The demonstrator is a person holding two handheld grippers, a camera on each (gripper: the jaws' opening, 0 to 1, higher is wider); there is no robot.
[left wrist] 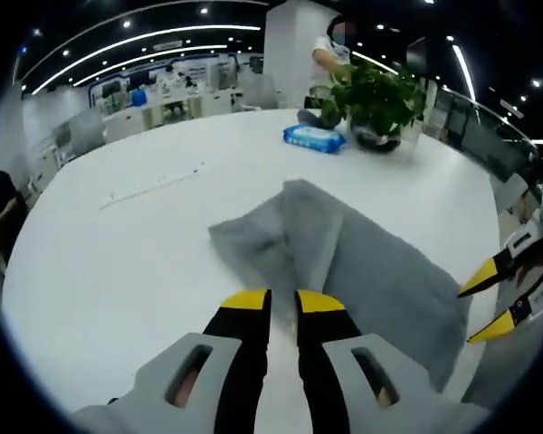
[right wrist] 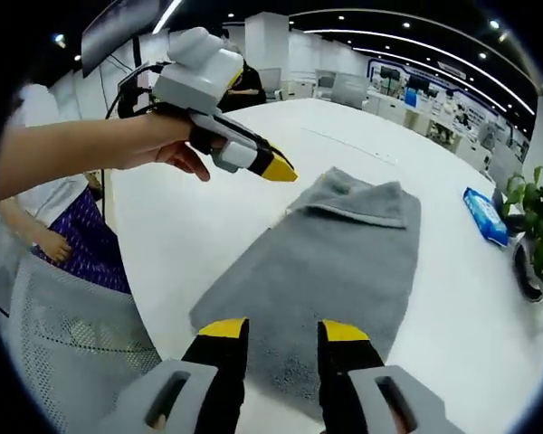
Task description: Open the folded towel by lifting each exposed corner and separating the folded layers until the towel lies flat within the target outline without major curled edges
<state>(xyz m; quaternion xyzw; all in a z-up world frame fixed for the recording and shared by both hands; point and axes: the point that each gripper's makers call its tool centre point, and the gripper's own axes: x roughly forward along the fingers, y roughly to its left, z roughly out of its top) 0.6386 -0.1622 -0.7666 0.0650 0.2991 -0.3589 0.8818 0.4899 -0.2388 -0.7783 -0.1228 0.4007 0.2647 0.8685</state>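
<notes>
A grey towel [left wrist: 362,262] lies on the white table [left wrist: 109,271], with a folded-over layer at one end [right wrist: 353,201]. In the left gripper view my left gripper [left wrist: 283,303] hovers just short of that folded end, jaws close together with nothing between them. The right gripper view shows the left gripper [right wrist: 281,170] held in a hand above the table, beside the towel's [right wrist: 326,271] far left corner. My right gripper [right wrist: 284,330] stands open over the towel's near end. It enters the left gripper view at the right as the right gripper [left wrist: 485,302], its tips apart by the towel's edge.
A blue wipes pack [left wrist: 314,137] and a potted plant [left wrist: 376,99] stand at the table's far side, where a person [left wrist: 330,54] stands. A grey mesh chair [right wrist: 63,334] sits by the table edge. Faint marks [left wrist: 154,185] run across the tabletop.
</notes>
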